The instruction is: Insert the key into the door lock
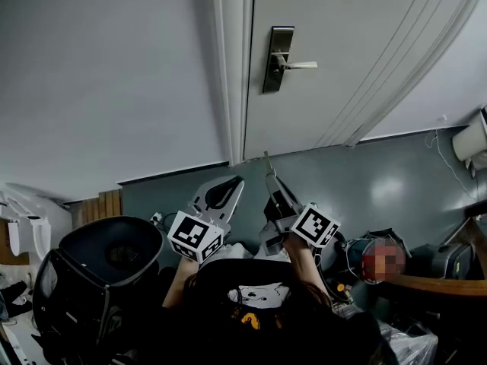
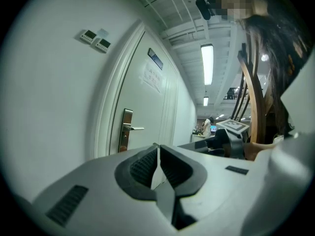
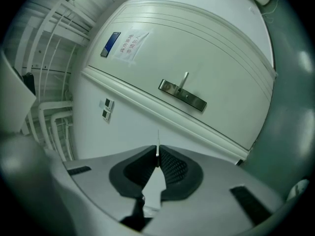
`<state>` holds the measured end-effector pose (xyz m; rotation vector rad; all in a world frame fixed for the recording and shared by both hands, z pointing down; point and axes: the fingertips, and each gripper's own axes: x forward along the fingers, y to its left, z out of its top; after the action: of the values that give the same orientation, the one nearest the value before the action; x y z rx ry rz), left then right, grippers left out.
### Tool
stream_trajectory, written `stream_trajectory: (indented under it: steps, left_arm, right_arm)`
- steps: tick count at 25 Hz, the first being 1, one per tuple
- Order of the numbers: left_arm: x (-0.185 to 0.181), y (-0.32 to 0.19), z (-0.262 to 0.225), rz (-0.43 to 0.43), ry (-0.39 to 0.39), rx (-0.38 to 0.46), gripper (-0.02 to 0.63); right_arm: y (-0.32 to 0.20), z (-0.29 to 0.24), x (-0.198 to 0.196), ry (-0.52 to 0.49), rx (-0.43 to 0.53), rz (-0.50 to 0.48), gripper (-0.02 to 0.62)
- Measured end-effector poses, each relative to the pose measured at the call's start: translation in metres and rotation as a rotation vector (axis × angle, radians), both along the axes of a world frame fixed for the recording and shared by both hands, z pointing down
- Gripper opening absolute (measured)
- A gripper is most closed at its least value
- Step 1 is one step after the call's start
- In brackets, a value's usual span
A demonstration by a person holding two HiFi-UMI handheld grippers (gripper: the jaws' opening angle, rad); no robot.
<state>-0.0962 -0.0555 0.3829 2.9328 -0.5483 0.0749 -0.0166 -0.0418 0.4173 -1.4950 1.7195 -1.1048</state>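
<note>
Key (image 3: pixel 157 146) shows only as a thin sliver, seen edge-on, nipped between the tips of the right gripper (image 3: pixel 157 157), whose jaws are closed on it; its head is buried between the dark ribbed pads (image 3: pixel 172 167), so its shape is hard to make out. In the head view the same blade pokes up from that gripper's nose (image 1: pixel 268 175) near the middle of the frame, well short of the door (image 1: pixel 342 52).

The lock plate (image 1: pixel 278 59) hangs at upper centre there, its lever handle (image 1: pixel 301 65) pointing right; any keyhole on it is too small to pick out. From the right gripper view the plate (image 3: pixel 183 95) lies tilted above the jaws, apart from the blade; a blue sign (image 3: pixel 110 44) and a paper notice (image 3: pixel 130 45) sit at upper left, their print unreadable.

The left gripper (image 1: pixel 234 182) floats just beside the right one; its own view shows its jaws (image 2: pixel 157 149) pressed together at the tip with nothing between them. A dark chair (image 1: pixel 106 257) fills the lower left, cut off by the edge.
</note>
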Motion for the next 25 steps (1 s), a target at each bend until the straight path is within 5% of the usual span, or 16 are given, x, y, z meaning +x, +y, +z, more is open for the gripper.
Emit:
stream_trajectory:
  steps: [11, 25]
  left_arm:
    - [0.029, -0.026, 0.017, 0.009, -0.014, -0.046, 0.021]
    - [0.131, -0.115, 0.004, -0.071, -0.05, -0.015, 0.021]
  right_arm:
    - [-0.025, 0.015, 0.038, -0.009, -0.034, 0.017, 0.017]
    - [-0.125, 0.026, 0.146, -0.08, -0.042, -0.051, 0.017]
